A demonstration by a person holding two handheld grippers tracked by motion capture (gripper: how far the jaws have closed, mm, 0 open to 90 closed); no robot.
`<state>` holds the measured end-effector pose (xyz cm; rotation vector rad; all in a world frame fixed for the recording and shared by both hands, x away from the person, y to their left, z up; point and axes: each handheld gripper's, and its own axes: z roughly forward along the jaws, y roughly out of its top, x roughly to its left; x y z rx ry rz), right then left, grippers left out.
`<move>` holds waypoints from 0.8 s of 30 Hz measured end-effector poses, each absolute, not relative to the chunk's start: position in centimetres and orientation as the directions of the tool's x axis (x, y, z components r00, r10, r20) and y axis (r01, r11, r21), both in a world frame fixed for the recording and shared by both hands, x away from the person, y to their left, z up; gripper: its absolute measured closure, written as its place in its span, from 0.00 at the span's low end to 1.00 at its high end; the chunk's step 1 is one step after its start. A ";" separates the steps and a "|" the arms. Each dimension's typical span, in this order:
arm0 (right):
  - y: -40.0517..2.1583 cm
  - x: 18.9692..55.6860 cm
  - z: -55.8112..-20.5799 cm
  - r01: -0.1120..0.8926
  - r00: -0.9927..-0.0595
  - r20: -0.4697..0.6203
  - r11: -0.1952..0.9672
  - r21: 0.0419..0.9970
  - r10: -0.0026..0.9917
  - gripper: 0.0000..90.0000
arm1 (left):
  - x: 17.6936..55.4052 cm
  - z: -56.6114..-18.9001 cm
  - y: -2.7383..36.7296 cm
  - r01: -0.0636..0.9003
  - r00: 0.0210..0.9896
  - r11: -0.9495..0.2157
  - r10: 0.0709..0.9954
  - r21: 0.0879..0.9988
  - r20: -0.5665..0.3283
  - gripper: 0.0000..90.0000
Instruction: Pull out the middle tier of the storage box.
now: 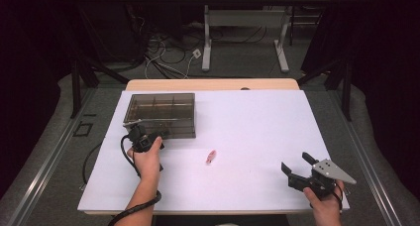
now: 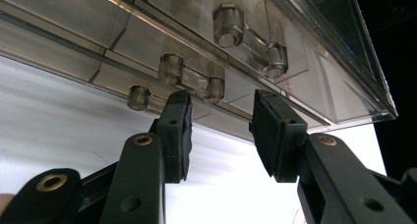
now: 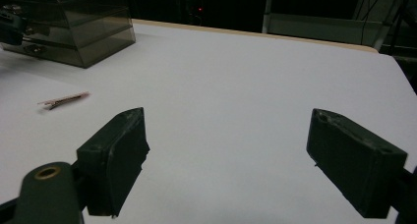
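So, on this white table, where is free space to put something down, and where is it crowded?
The widest bare patch lies right of the smoky box, from the far edge of the white table down to the right gripper. A smaller one lies between the pink clip and the near edge. It is crowded at the box front, where the left gripper works.

The left gripper (image 1: 148, 135) is near the tabletop's left edge, jaws partly apart. The right gripper (image 1: 296, 167) sits by the near right corner, jaws wide apart.
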<state>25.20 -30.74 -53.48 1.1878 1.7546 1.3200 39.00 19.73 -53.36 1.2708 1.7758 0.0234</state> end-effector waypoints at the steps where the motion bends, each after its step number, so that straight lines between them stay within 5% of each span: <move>1: -30.8 25.2 -53.5 0.288 -0.390 0.035 0.086 0.954 0.920 0.17 | 39.1 -53.4 19.7 0.735 -0.047 0.471 0.753 0.488 -0.657 0.66; 24: -31.0 25.4 -53.6 0.307 -0.383 0.055 0.071 0.949 0.922 0.17 | 39.2 -54.2 19.4 0.717 -0.059 0.522 0.705 0.462 -0.706 0.76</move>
